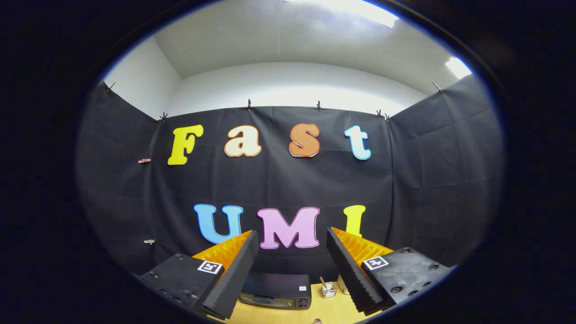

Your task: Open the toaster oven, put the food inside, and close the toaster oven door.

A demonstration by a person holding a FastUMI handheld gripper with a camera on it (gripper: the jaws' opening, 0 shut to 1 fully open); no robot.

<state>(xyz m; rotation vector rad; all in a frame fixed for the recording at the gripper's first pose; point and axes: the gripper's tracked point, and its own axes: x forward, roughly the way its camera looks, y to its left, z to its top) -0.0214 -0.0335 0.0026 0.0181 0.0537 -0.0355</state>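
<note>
The fingers (pixel 292 245) are held wide apart with nothing between them, raised well above the toaster oven (pixel 275 290) on the surface (pixel 326 310), its door apparently shut, so the stage cannot be settled.

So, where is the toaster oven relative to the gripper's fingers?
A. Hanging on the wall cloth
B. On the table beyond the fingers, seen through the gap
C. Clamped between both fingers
B: the oven sits on the table beyond the open gripper, nothing between its fingers.
</note>
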